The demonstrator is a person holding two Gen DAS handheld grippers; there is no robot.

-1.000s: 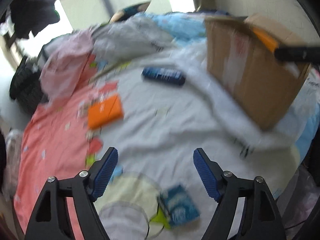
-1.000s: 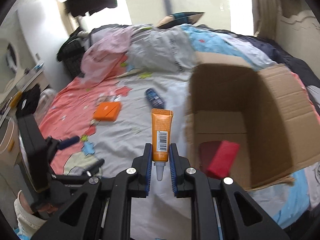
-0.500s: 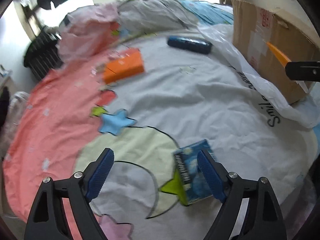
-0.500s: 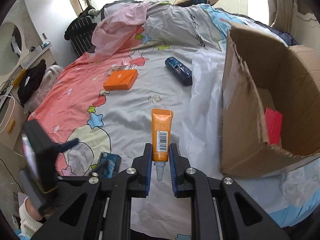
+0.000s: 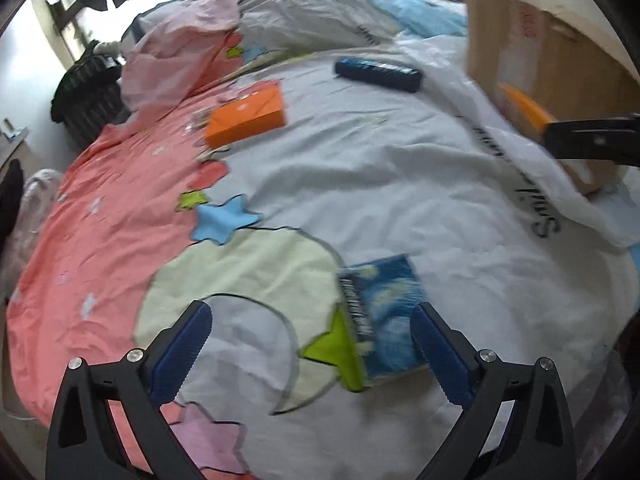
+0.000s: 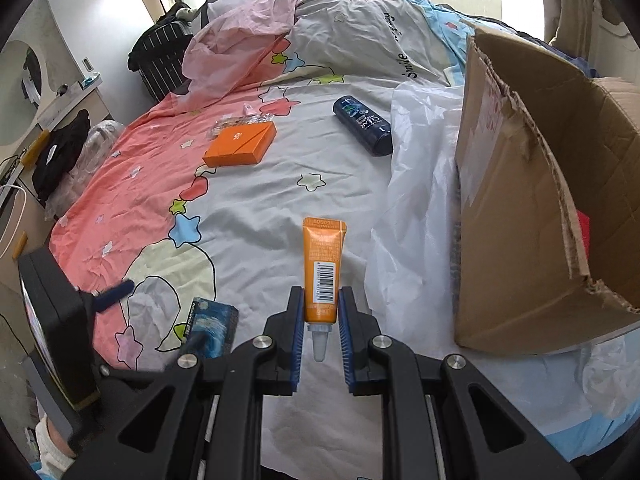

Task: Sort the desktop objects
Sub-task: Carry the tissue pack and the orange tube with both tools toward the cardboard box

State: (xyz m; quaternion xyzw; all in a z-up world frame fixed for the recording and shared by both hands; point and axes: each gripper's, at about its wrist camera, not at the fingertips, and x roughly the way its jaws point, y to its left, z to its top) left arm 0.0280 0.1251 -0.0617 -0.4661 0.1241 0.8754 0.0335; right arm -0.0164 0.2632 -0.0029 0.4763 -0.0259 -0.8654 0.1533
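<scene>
My right gripper (image 6: 320, 314) is shut on an orange tube (image 6: 322, 268), held upright above the bed, left of the open cardboard box (image 6: 516, 216); the tube also shows in the left wrist view (image 5: 524, 110). My left gripper (image 5: 312, 344) is open just above a blue starry-print packet (image 5: 384, 328), which lies by its right finger; the packet also shows in the right wrist view (image 6: 212, 328). An orange box (image 6: 240, 145) and a dark blue bottle (image 6: 363, 125) lie farther up the bed. A red item (image 6: 583, 228) is inside the cardboard box.
A white plastic bag (image 6: 420, 184) lies under and beside the cardboard box. A pink sheet and bunched duvet (image 6: 256, 28) pile up at the bed's far end. A black suitcase (image 6: 160, 56) stands beyond the bed. The bed's edge is near the left gripper.
My left gripper has come down and forward toward the blue packet. My right gripper, with the tube, has drawn back from the box opening to its left side.
</scene>
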